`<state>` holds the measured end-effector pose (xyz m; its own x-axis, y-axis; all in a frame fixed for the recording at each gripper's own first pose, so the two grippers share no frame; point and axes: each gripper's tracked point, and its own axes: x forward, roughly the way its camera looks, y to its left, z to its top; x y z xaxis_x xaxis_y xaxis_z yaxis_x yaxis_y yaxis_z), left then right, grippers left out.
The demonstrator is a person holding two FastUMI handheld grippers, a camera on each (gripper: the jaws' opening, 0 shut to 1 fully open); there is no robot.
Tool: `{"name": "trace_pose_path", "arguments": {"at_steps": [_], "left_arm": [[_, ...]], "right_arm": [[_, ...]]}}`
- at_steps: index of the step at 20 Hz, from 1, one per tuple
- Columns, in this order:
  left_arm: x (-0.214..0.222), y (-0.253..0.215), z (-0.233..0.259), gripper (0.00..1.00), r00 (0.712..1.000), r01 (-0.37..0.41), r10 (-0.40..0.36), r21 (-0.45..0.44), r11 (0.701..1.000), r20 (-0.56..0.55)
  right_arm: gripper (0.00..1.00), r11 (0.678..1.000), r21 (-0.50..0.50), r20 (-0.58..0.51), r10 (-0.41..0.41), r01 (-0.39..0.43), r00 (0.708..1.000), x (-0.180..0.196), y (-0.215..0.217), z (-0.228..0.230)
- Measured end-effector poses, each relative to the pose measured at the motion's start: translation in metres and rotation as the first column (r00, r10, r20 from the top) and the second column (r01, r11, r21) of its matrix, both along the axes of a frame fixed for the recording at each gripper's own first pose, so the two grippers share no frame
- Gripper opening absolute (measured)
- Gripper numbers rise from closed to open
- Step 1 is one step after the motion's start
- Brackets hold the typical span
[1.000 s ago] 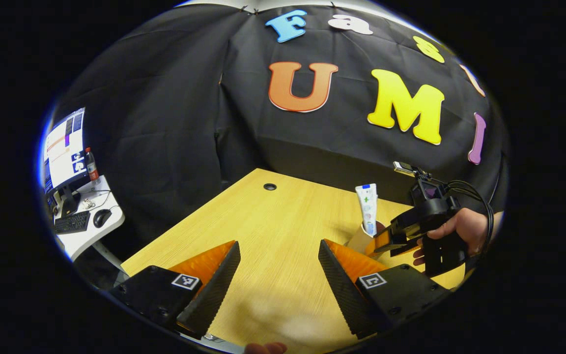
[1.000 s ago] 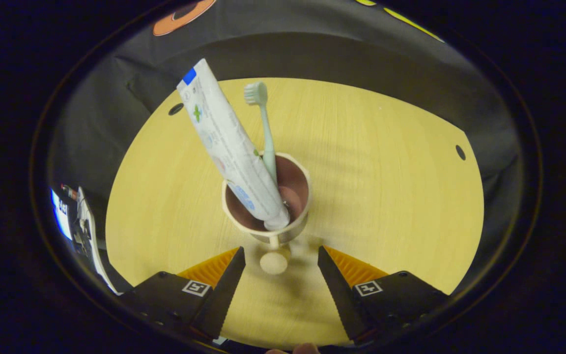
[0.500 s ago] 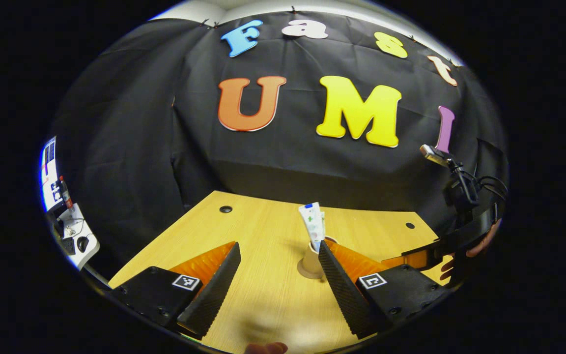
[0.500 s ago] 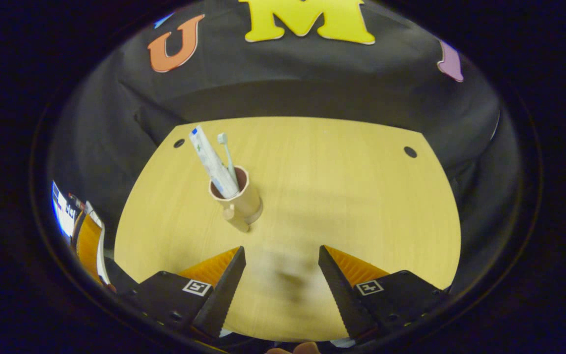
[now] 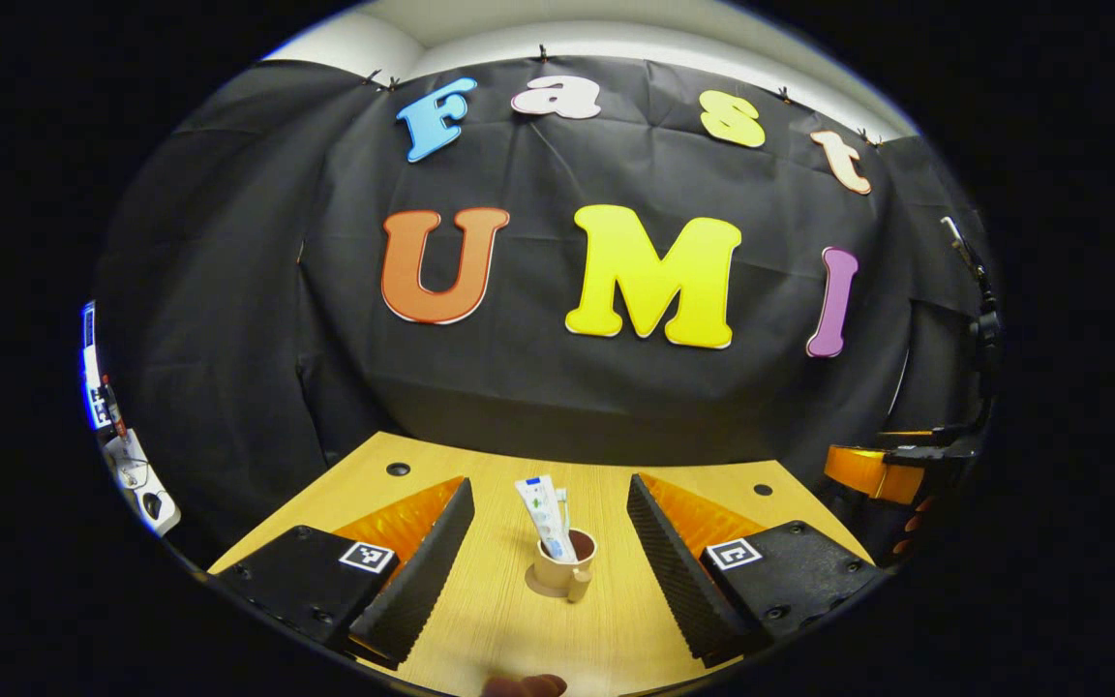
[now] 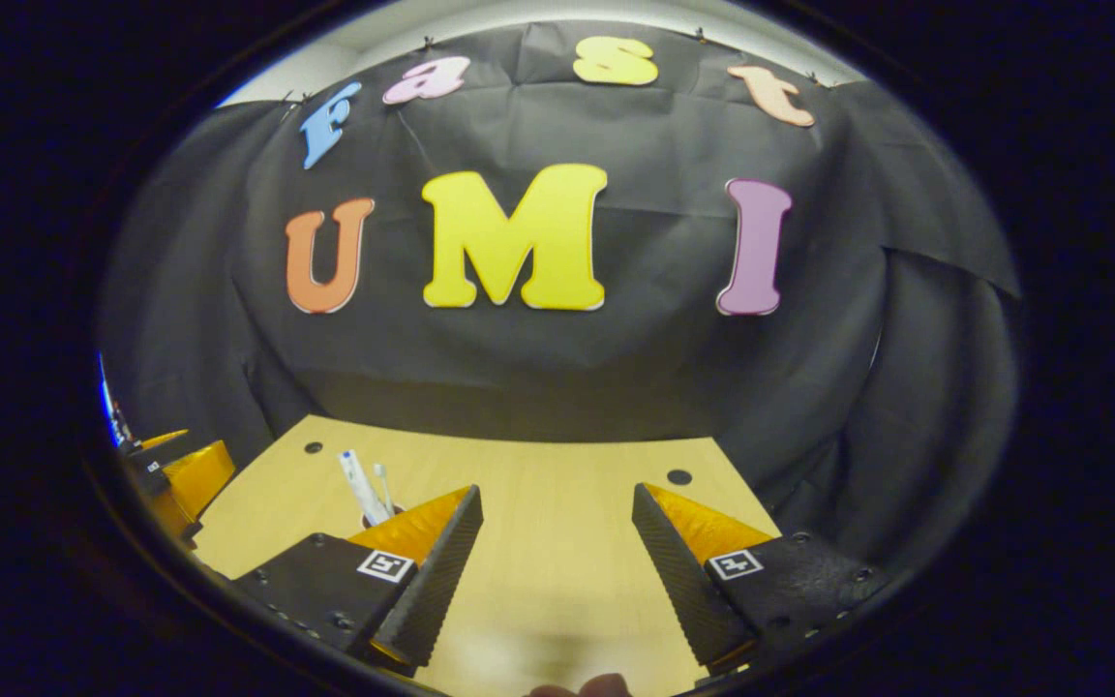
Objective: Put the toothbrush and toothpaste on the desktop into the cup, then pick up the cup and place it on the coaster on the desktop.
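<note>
**Fingers spread and empty above the worktop; cup loaded and standing on the coaster**

Fingers of the left gripper (image 5: 550,552) stand wide apart with nothing between them, held above the near edge of the wooden worktop (image 5: 509,629). Framed in the gap between them in the left gripper view, but farther off and untouched, stands the cup (image 5: 562,571), upright, its handle turned toward the camera. It rests on the coaster (image 5: 530,585), a thin round disc whose rim shows at the cup's left base. The toothpaste (image 5: 544,515) tube leans leftward out of the cup, and the toothbrush (image 5: 563,505) stands just beside it, head uppermost.

The right gripper (image 6: 557,561) is likewise released, fingers spread over bare worktop (image 6: 557,542). In the right gripper view its left finger hides the cup's body; the toothpaste (image 6: 360,487) and toothbrush (image 6: 383,484) rise above that finger. The cup lies well apart from this gripper's gap.

Each view catches the other gripper at its margin: the right gripper (image 5: 882,465) at the right edge of the left gripper view, the left gripper (image 6: 180,474) at the left edge of the right gripper view. Two round cable holes (image 6: 678,476) mark the worktop's far corners.
</note>
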<state>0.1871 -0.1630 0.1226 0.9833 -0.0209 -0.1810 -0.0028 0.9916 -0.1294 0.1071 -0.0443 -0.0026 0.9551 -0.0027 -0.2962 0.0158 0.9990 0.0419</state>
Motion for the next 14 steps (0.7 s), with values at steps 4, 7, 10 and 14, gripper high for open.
{"name": "trace_pose_path", "arguments": {"at_steps": [4,7,10,14], "left_arm": [[-0.007,-0.002,0.028,1.00,0.998,-0.013,0.011,0.034,0.999,0.066],[-0.014,-0.009,0.032,1.00,0.997,-0.005,0.003,0.031,0.999,0.074],[-0.018,-0.014,0.035,1.00,0.996,-0.004,0.002,0.025,1.000,0.084],[-0.019,-0.016,0.038,1.00,0.995,-0.002,-0.002,0.041,0.999,0.098]], "right_arm": [[0.95,0.999,-0.015,0.131,-0.028,0.030,0.991,-0.027,-0.014,0.023],[0.94,0.999,-0.029,0.193,-0.032,0.038,0.981,-0.037,-0.019,0.032],[0.95,0.998,-0.035,0.243,-0.040,0.050,0.969,-0.047,-0.022,0.040],[0.93,0.996,-0.052,0.262,-0.057,0.073,0.963,-0.050,-0.022,0.034]]}}
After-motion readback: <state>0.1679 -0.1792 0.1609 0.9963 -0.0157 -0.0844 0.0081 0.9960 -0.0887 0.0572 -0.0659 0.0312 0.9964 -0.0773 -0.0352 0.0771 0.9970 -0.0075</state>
